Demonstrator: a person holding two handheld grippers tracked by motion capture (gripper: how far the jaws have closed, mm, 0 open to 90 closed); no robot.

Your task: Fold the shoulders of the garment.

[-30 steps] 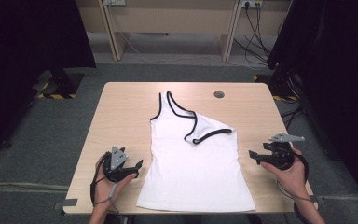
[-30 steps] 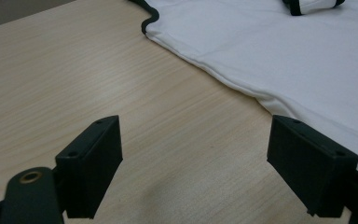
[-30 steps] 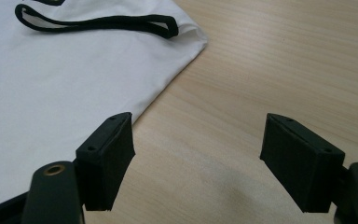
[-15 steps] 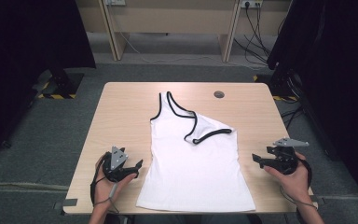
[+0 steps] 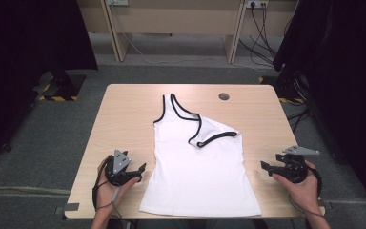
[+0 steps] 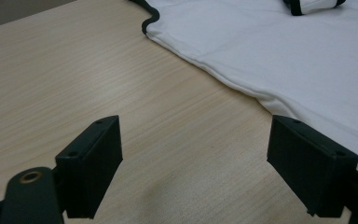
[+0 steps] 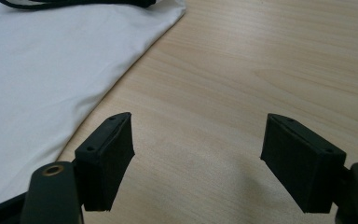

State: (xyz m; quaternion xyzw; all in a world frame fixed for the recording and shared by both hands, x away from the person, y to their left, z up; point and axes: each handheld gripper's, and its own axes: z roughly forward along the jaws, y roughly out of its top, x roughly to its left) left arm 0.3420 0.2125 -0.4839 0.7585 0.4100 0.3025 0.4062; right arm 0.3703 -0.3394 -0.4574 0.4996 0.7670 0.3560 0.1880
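Note:
A white tank top [image 5: 200,162] with black trim lies flat in the middle of the wooden table [image 5: 124,119], its right strap folded down across the chest. My left gripper [image 5: 140,170] rests just left of the shirt's lower side, open, jaws pointing toward it. In the left gripper view the left gripper [image 6: 193,168] has bare wood between its jaws, and the tank top's edge [image 6: 284,56] runs past the right jaw. My right gripper [image 5: 266,167] sits right of the hem, open. The right gripper [image 7: 196,163] is over bare wood, with the tank top [image 7: 37,70] at left.
A round cable hole [image 5: 224,96] sits in the table's far right part. Desk legs and cables [image 5: 262,28] stand on the grey floor beyond. Dark curtains flank both sides.
The right hand has drifted slightly toward the near table edge. The left hand and the shirt have stayed put.

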